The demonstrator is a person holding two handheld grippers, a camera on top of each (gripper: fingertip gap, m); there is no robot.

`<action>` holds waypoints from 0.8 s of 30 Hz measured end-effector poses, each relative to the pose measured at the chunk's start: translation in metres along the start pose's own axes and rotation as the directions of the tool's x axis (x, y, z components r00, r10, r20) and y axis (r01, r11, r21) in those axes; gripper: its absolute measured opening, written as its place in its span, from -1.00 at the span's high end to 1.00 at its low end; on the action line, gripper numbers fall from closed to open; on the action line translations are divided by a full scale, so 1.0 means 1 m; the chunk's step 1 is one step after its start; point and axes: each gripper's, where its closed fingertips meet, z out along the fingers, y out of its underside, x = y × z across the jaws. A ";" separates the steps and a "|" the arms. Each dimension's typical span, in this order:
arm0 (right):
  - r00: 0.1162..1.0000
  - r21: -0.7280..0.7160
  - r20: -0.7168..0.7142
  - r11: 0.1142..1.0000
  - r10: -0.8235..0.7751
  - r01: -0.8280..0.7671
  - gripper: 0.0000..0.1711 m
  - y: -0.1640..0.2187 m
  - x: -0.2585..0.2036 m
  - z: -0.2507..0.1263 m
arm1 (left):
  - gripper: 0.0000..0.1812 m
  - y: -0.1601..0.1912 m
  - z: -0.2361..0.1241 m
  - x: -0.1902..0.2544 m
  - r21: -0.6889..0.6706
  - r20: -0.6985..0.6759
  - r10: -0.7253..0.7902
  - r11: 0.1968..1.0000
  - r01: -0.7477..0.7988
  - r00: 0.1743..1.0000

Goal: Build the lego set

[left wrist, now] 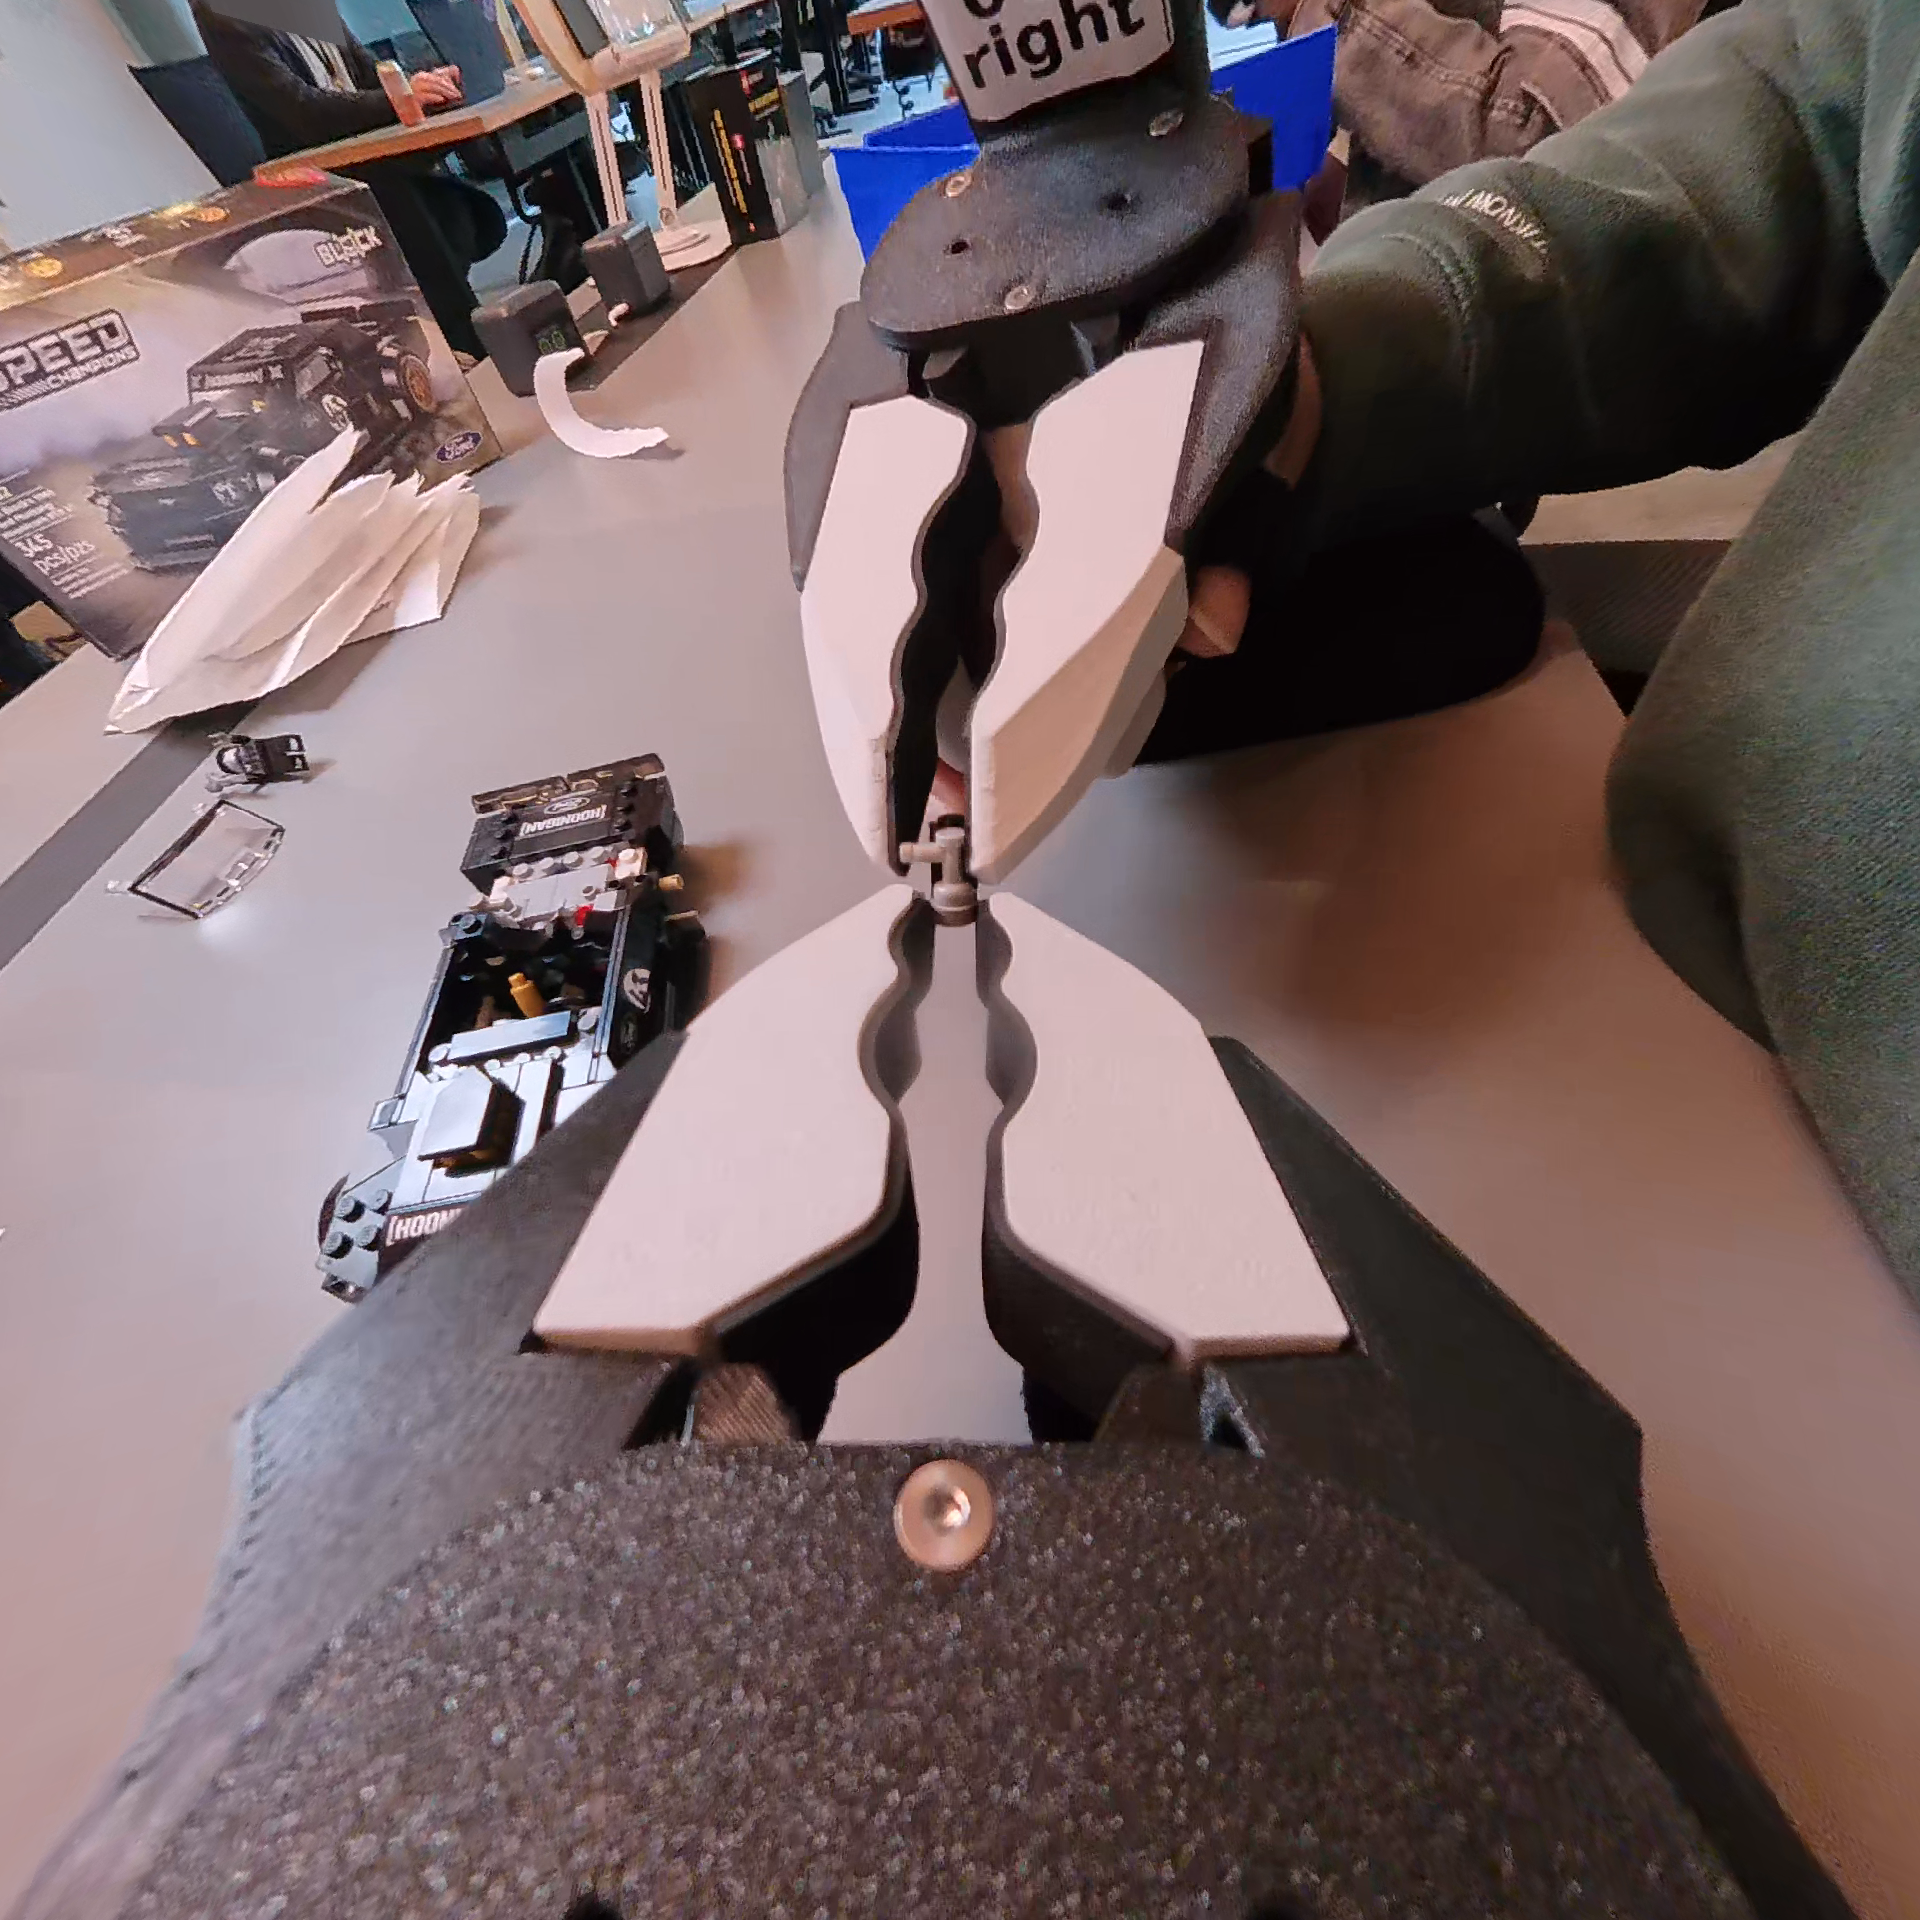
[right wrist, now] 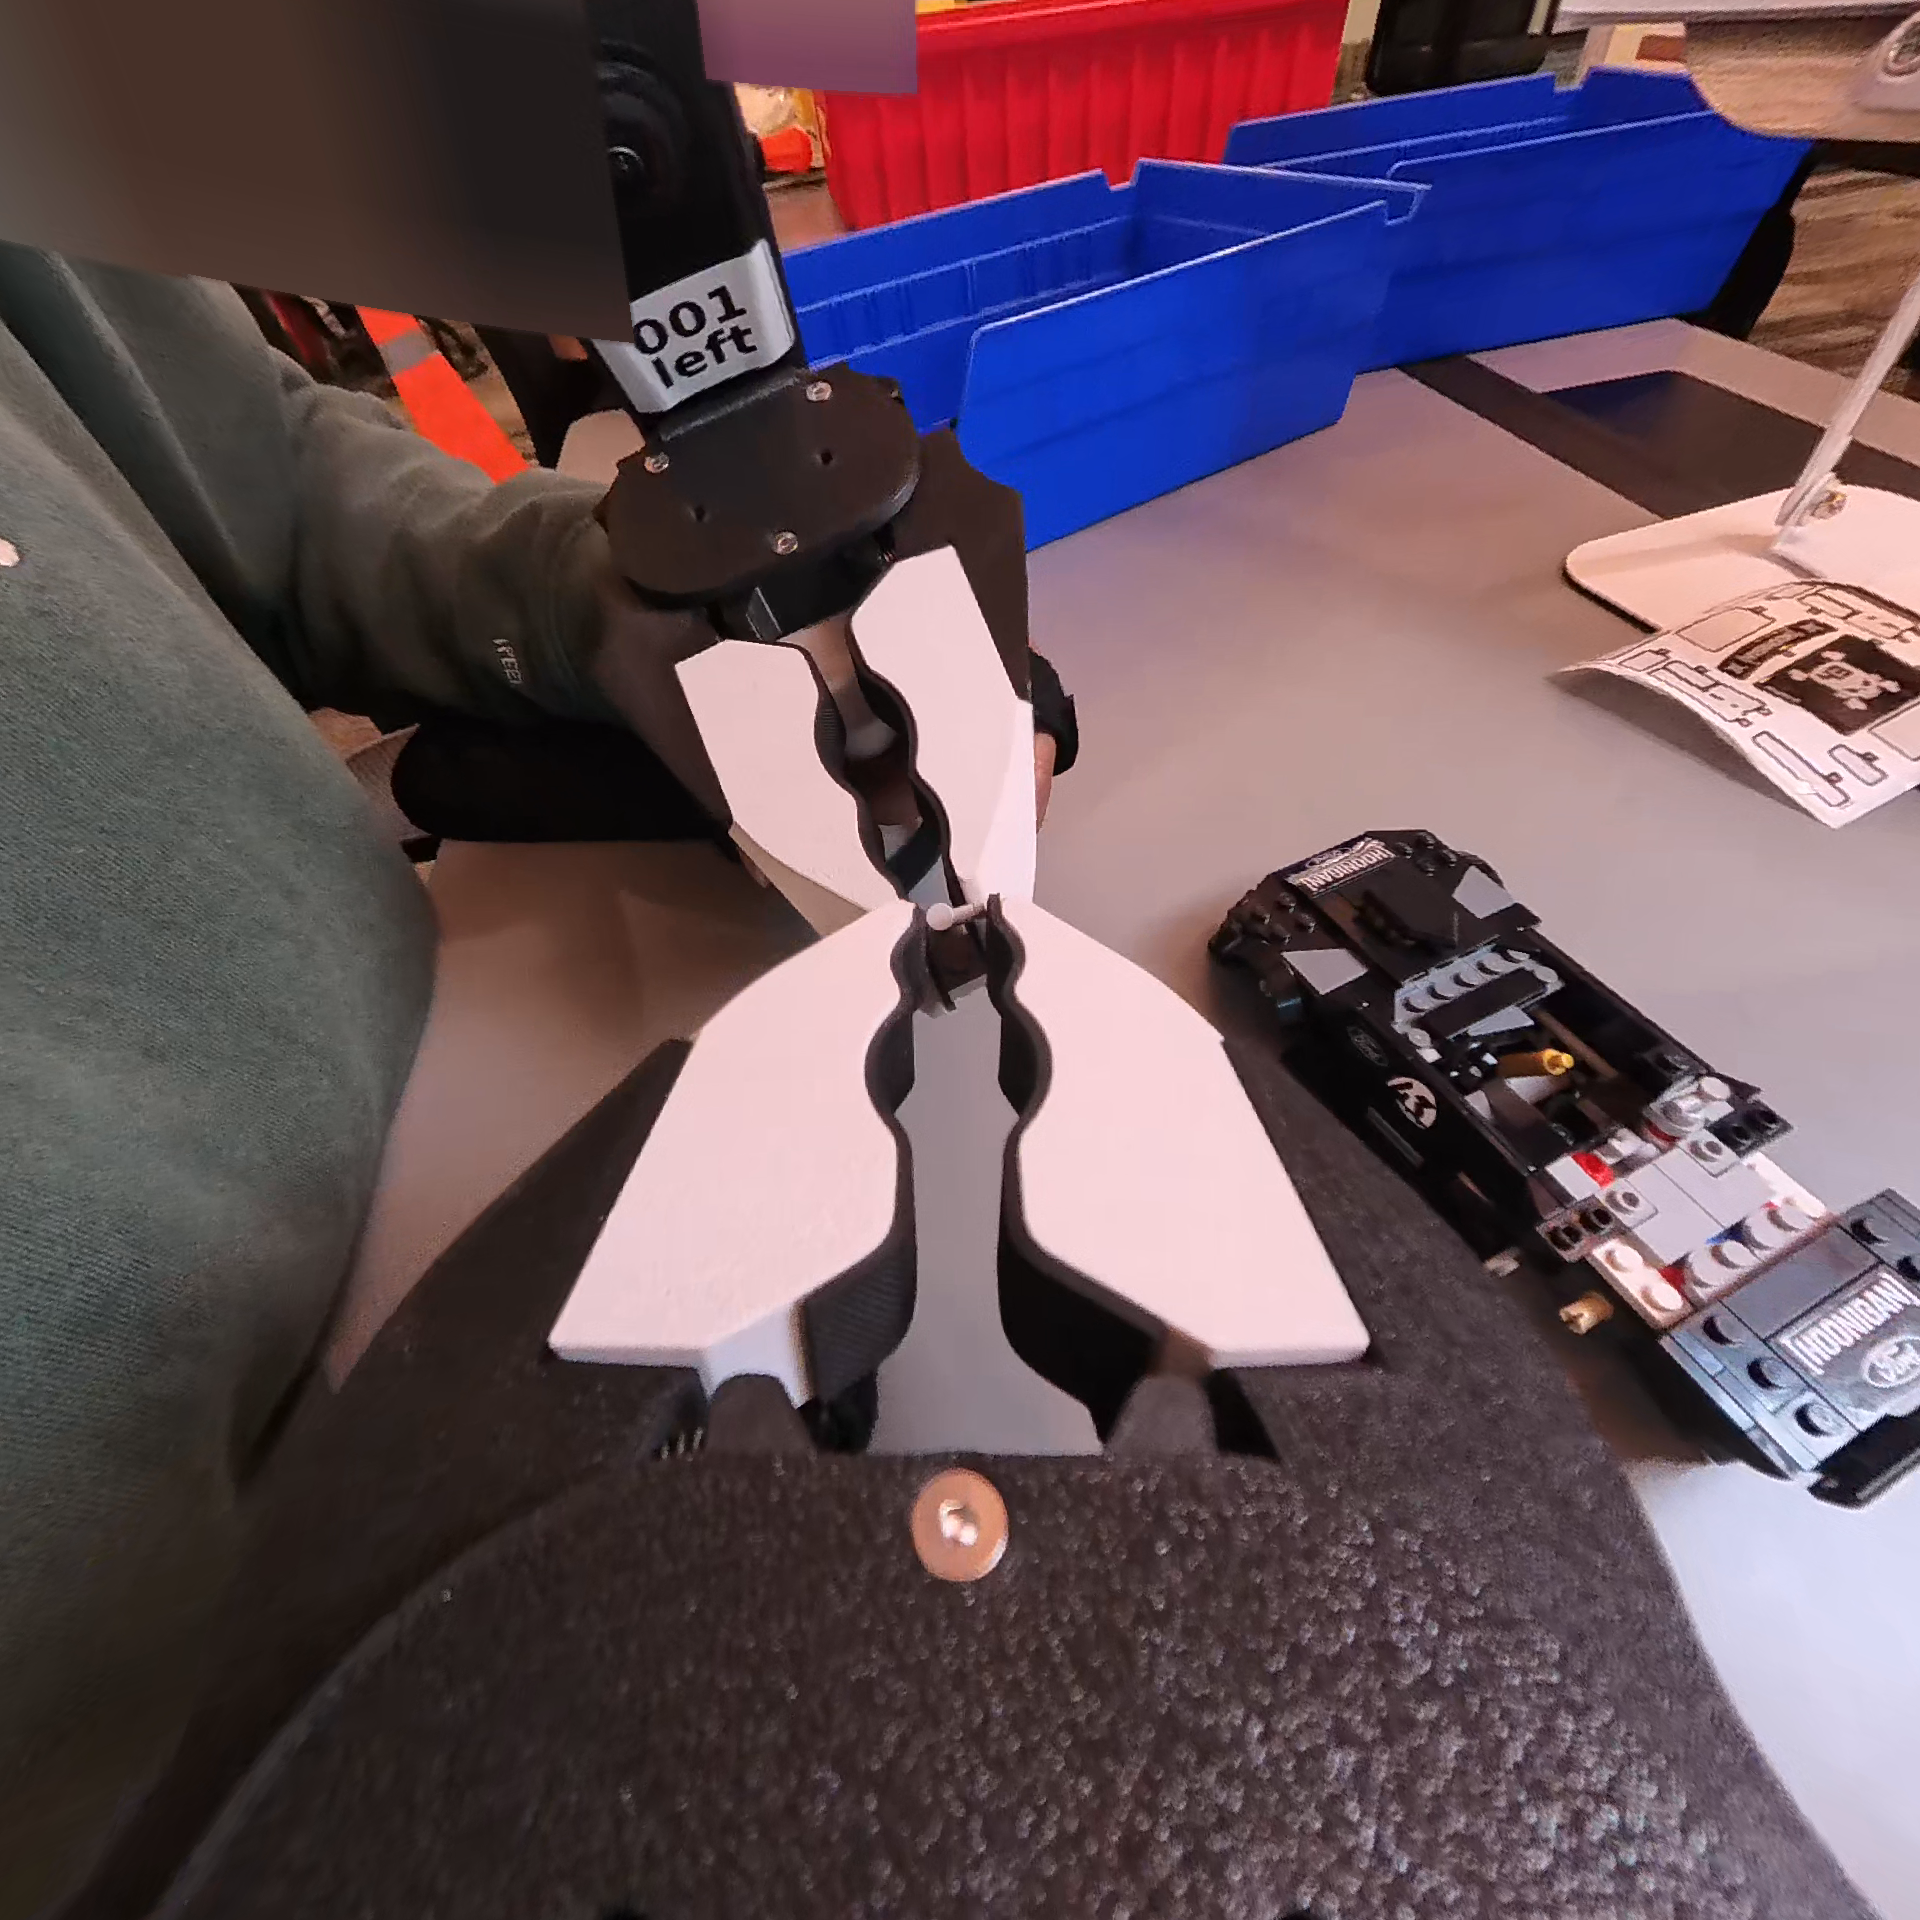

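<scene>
My left gripper [left wrist: 951,902] and right gripper [left wrist: 935,857] meet tip to tip above the grey table [left wrist: 312,1039]. Between them is a small grey lego piece [left wrist: 938,854] with a side bar. The left gripper is shut on its round base. In the right wrist view, my right gripper [right wrist: 954,930] is shut on a small dark piece [right wrist: 951,968] joined to the grey one, and the left gripper [right wrist: 961,899] comes in from above. The partly built black lego car [left wrist: 540,1018] lies on the table left of the grippers and also shows in the right wrist view [right wrist: 1558,1122].
The set's box [left wrist: 208,416] and a torn white paper bag [left wrist: 301,582] lie far left. A clear windscreen piece [left wrist: 208,857] and a small black piece [left wrist: 260,753] lie near the car. Blue bins [right wrist: 1143,301], a sticker sheet [right wrist: 1766,696] and a white stand base [right wrist: 1714,561] sit beyond. The tips of both grippers are at nearly the same place.
</scene>
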 end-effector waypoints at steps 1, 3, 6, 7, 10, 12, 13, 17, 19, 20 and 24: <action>1.000 -0.003 0.004 1.000 -0.006 0.006 0.87 0.001 -0.001 0.000 | 0.91 0.000 0.000 0.001 -0.003 -0.007 -0.001 1.000 0.001 1.000; 1.000 -0.018 0.015 1.000 -0.025 0.025 0.87 0.003 -0.002 0.000 | 0.91 0.002 0.000 0.003 -0.013 -0.020 0.003 1.000 -0.003 1.000; 0.998 -0.035 0.036 0.998 -0.057 0.058 0.87 0.005 -0.005 -0.001 | 0.91 0.003 0.001 0.007 -0.016 -0.041 0.003 1.000 -0.004 0.999; 0.997 -0.039 0.043 0.997 -0.068 0.070 0.87 0.005 -0.007 -0.001 | 0.91 0.002 0.001 0.008 -0.015 -0.050 0.001 1.000 -0.002 0.999; 0.993 -0.048 0.062 0.994 -0.100 0.103 0.87 0.007 -0.010 -0.002 | 0.91 0.002 0.001 0.012 -0.016 -0.079 -0.009 1.000 0.008 0.997; 0.991 -0.054 0.073 0.991 -0.115 0.119 0.87 0.008 -0.012 -0.002 | 0.91 0.003 0.001 0.015 -0.017 -0.098 -0.018 1.000 0.016 0.995; 0.989 -0.058 0.076 0.990 -0.123 0.128 0.87 0.009 -0.012 -0.002 | 0.91 0.003 0.001 0.015 -0.020 -0.101 -0.018 1.000 0.016 0.995; 0.985 -0.066 0.086 0.986 -0.149 0.155 0.87 0.010 -0.015 -0.002 | 0.91 0.004 0.002 0.019 -0.026 -0.123 -0.024 0.999 0.021 0.992; 0.983 -0.066 0.087 0.984 -0.161 0.167 0.87 0.010 -0.016 -0.002 | 0.91 0.004 0.002 0.020 -0.025 -0.137 -0.034 0.999 0.031 0.990; 0.983 -0.069 0.087 0.983 -0.162 0.168 0.87 0.011 -0.016 -0.001 | 0.91 0.004 0.002 0.021 -0.027 -0.139 -0.035 0.999 0.032 0.990; 0.982 -0.074 0.093 0.982 -0.166 0.173 0.87 0.012 -0.018 -0.001 | 0.91 0.005 0.002 0.023 -0.032 -0.148 -0.034 0.999 0.029 0.988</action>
